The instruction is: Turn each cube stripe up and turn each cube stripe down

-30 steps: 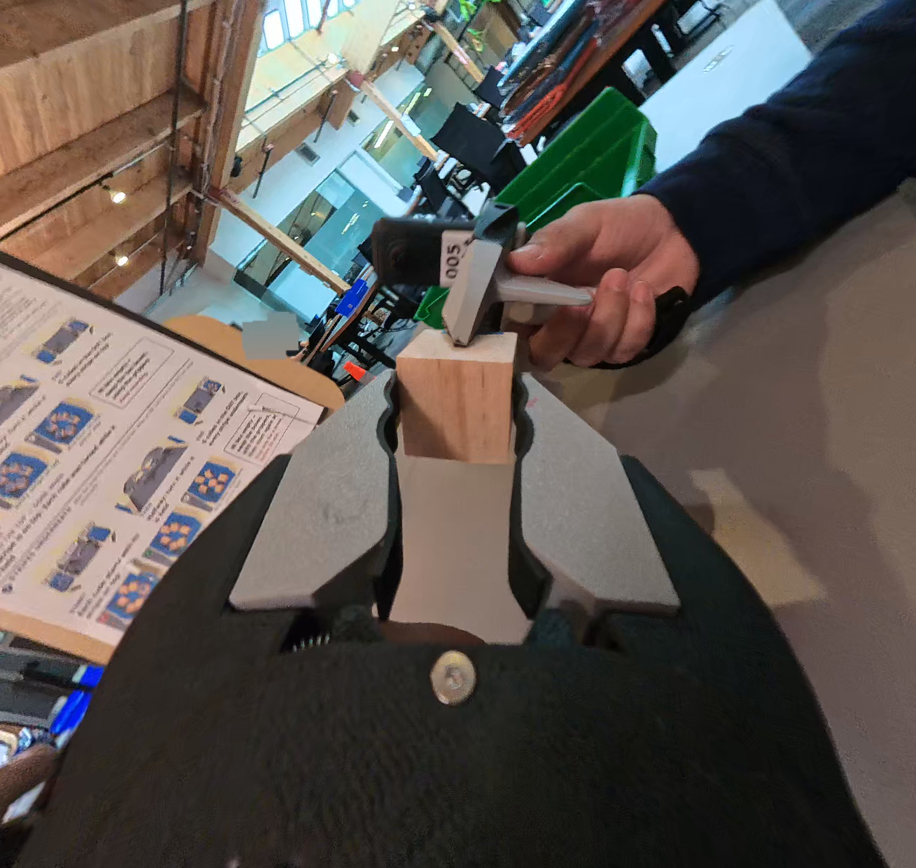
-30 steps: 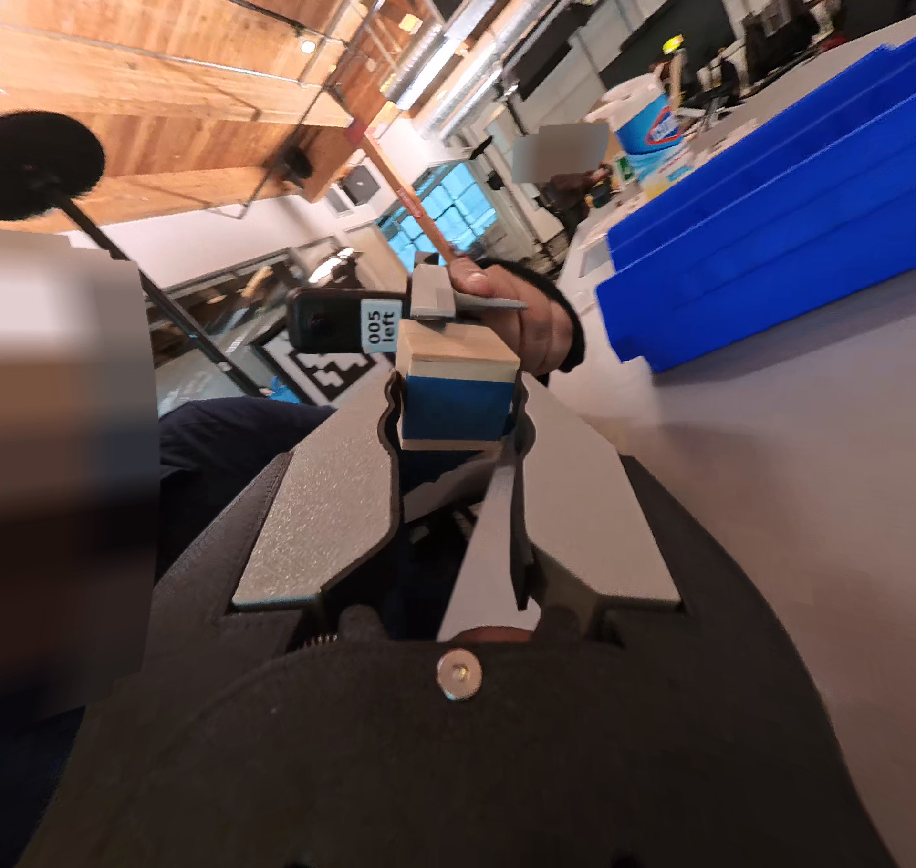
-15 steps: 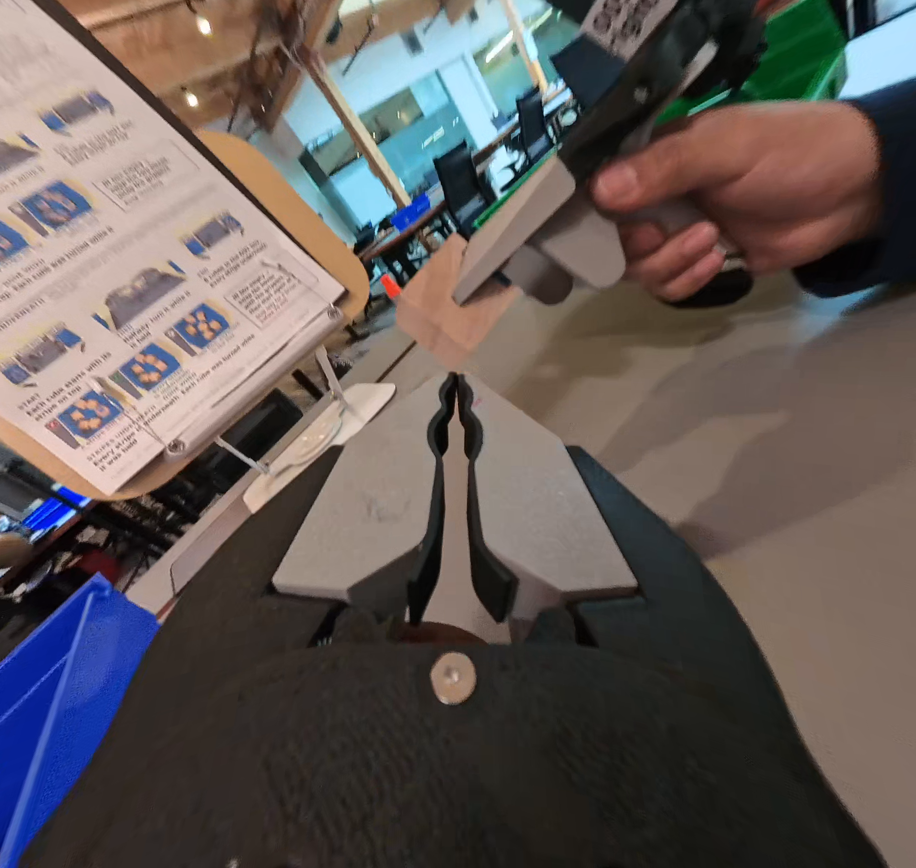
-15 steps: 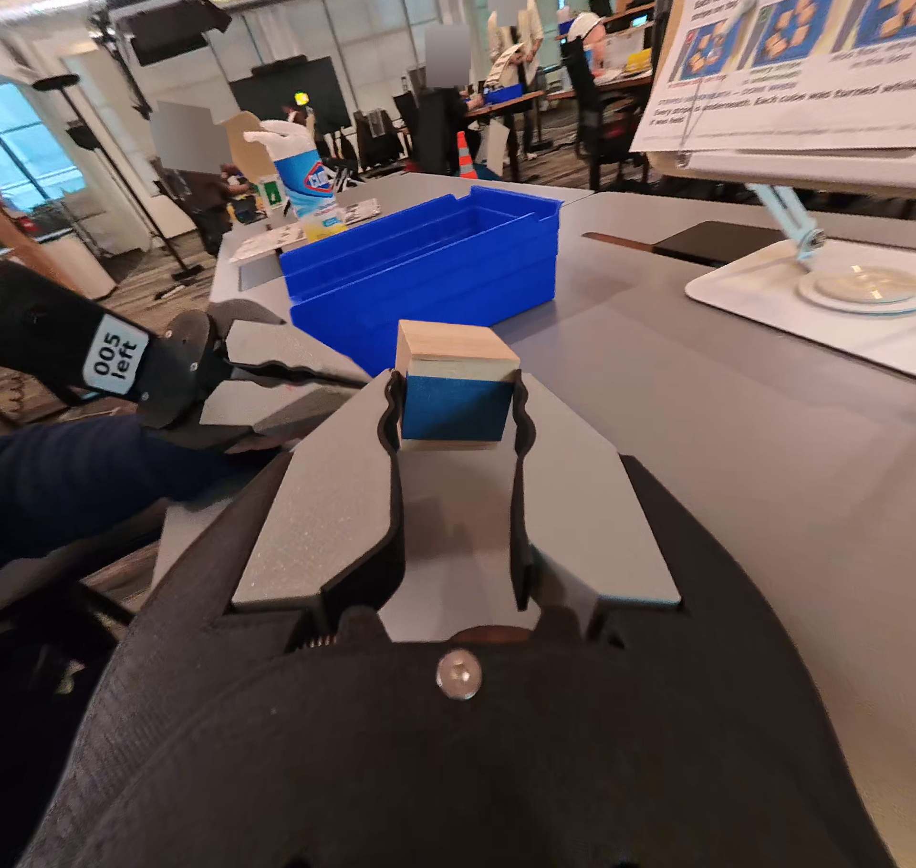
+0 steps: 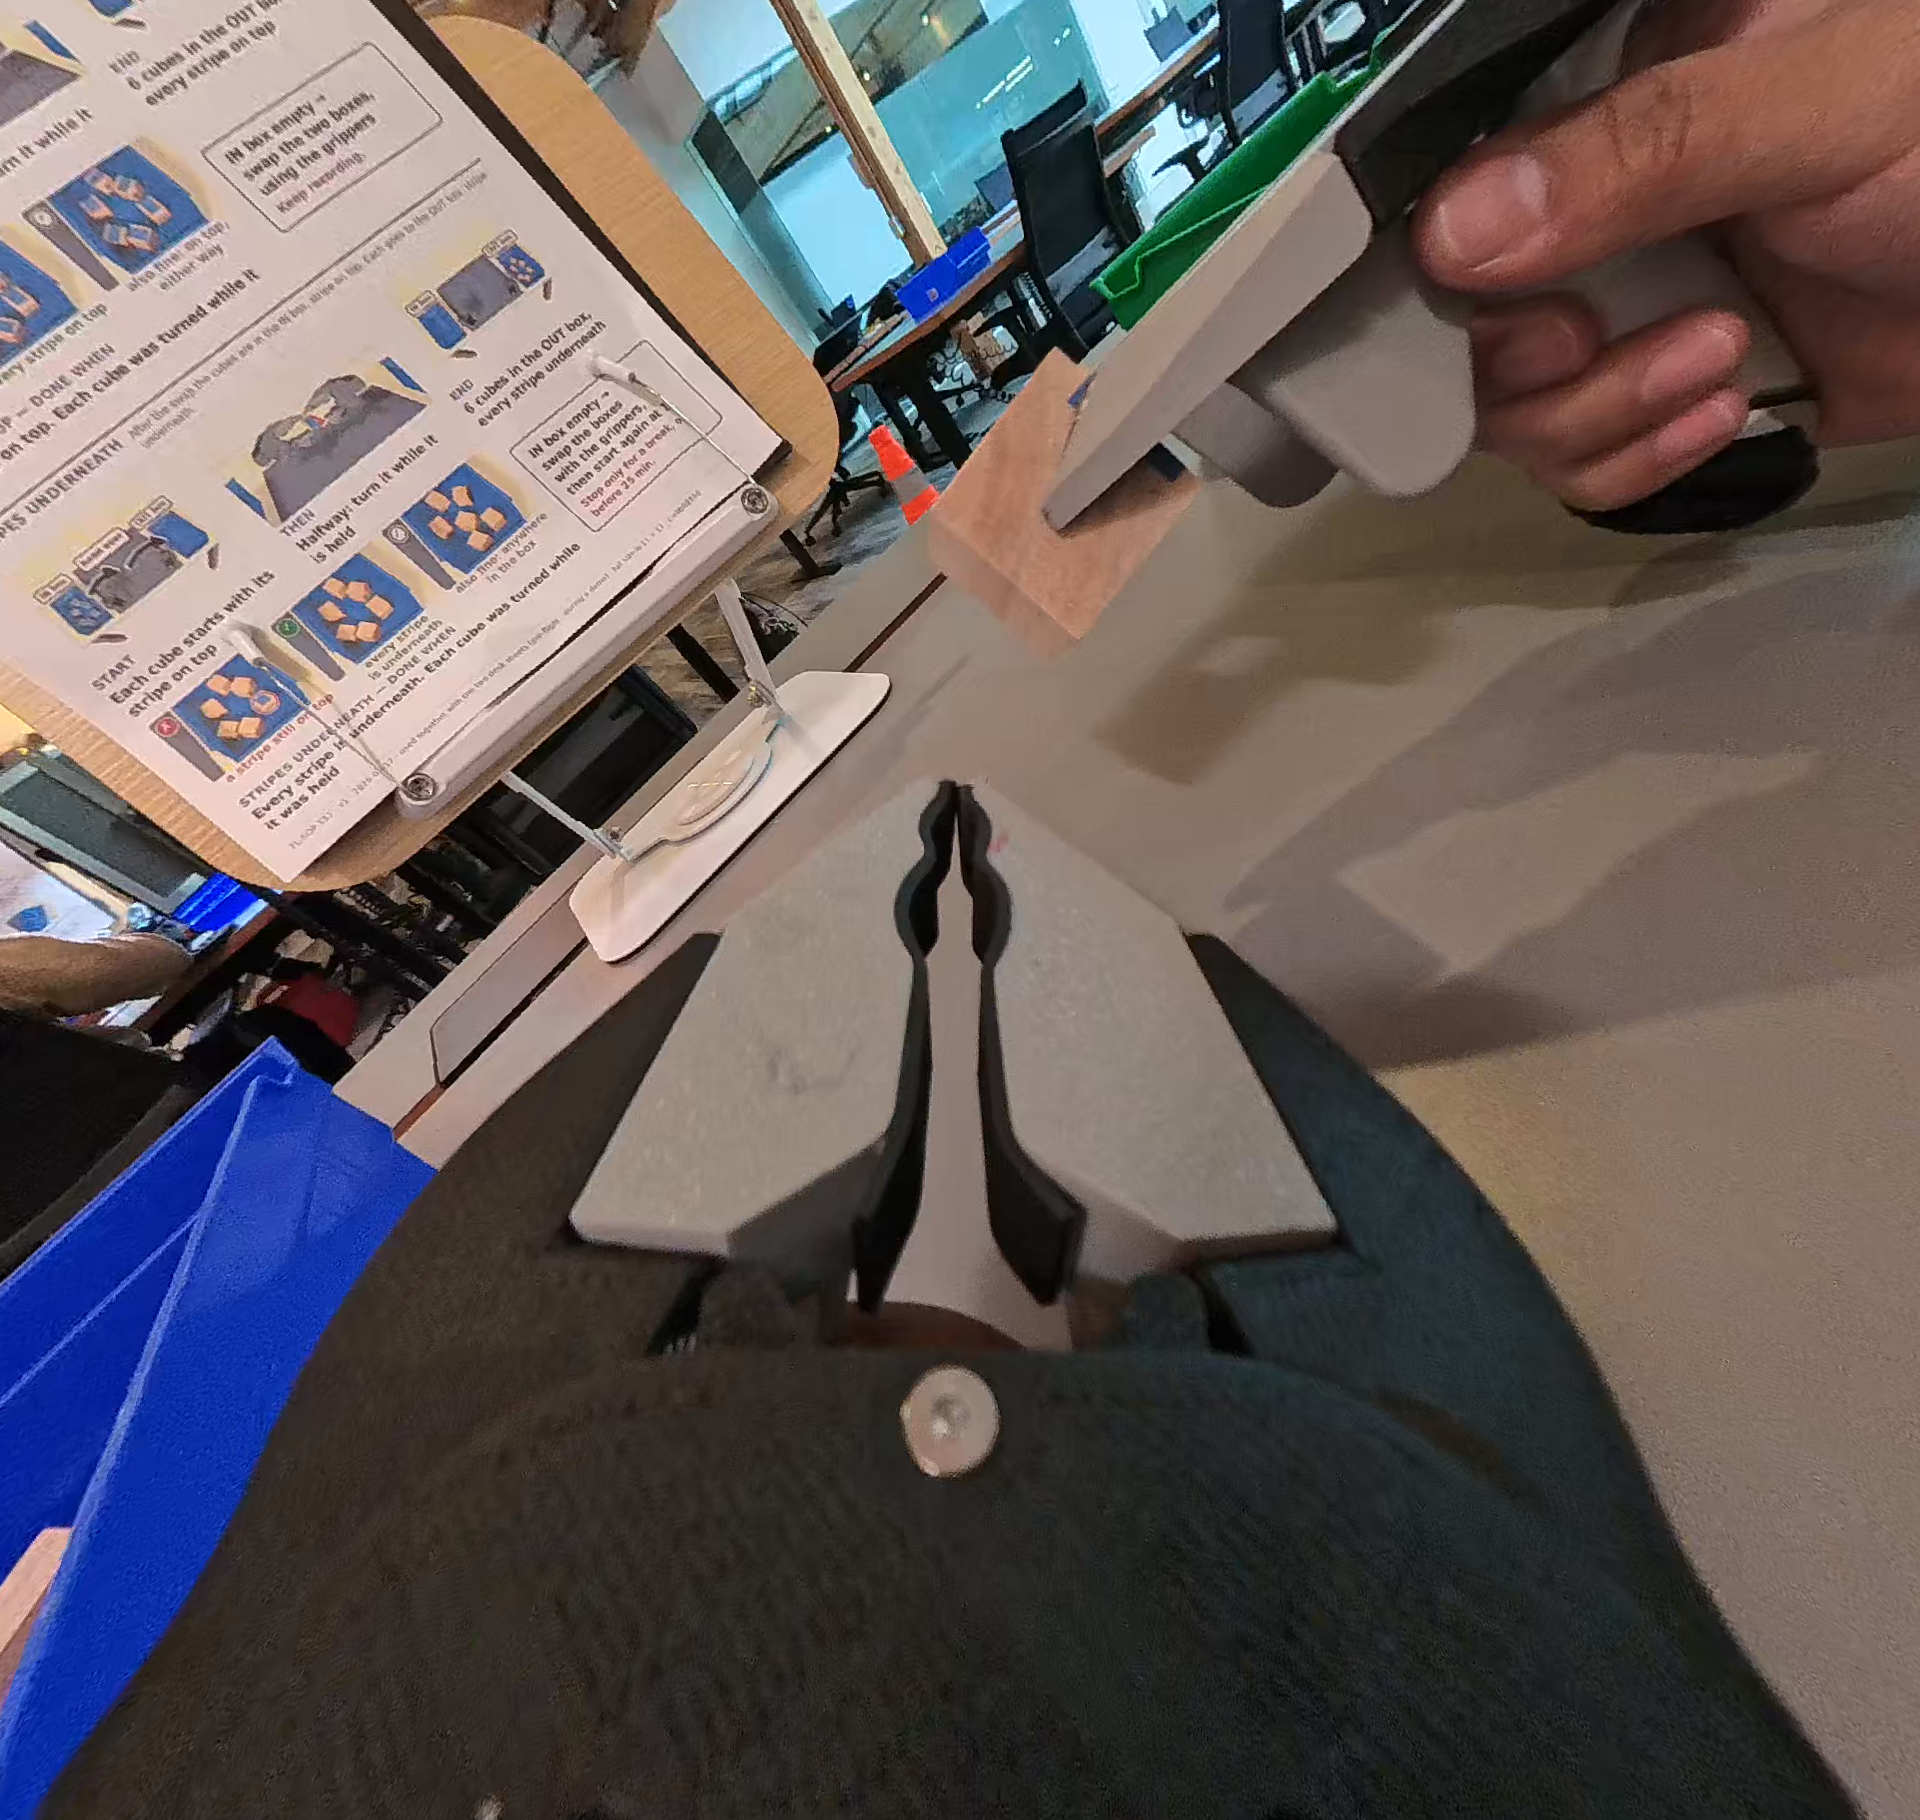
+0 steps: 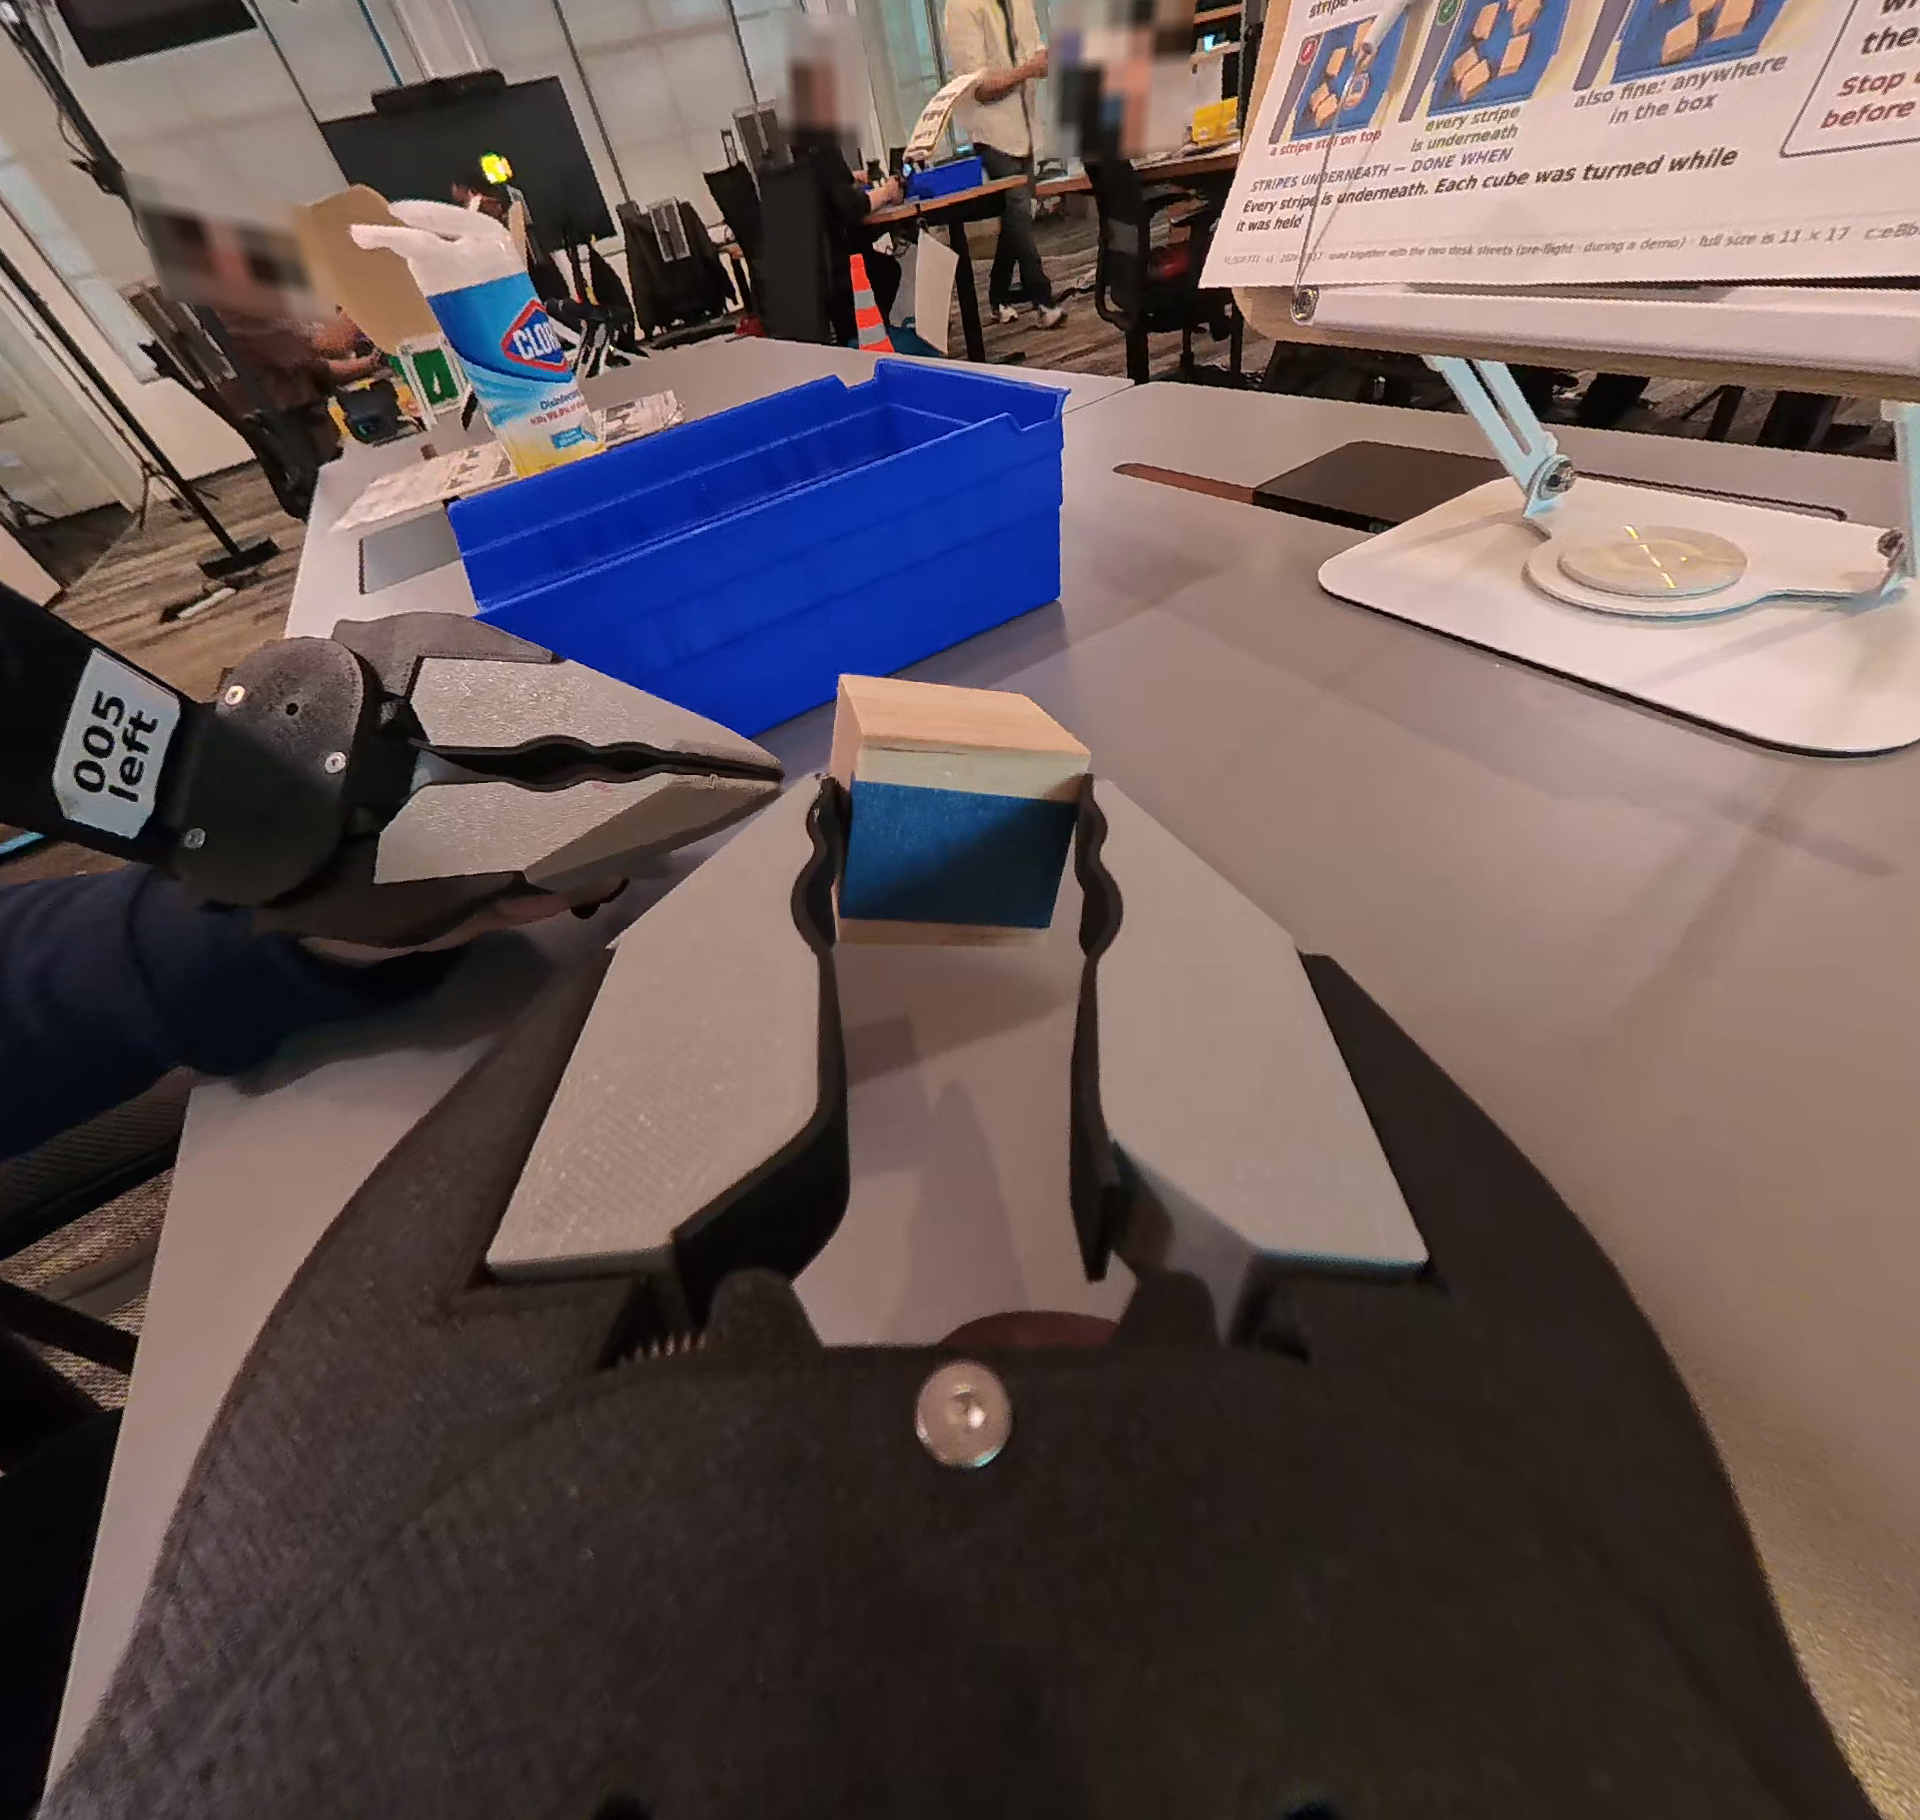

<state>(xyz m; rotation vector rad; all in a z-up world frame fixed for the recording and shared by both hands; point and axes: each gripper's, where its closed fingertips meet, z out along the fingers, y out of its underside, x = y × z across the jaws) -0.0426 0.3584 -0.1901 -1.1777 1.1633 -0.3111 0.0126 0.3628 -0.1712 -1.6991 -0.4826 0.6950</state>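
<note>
Cube (image 6: 951, 820) sits gripped in our right claw (image 6: 954, 814), stripe sideways, left claw (image 5: 954, 796) clenched empty, so its turn seems half done.

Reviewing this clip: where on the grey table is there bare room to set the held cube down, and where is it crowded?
Bare table lies right of the right gripper and its cube, up to the white stand base. A narrower strip runs between that base and the blue bin. Crowded: the left, where the left gripper sits shut before the bin.
</note>
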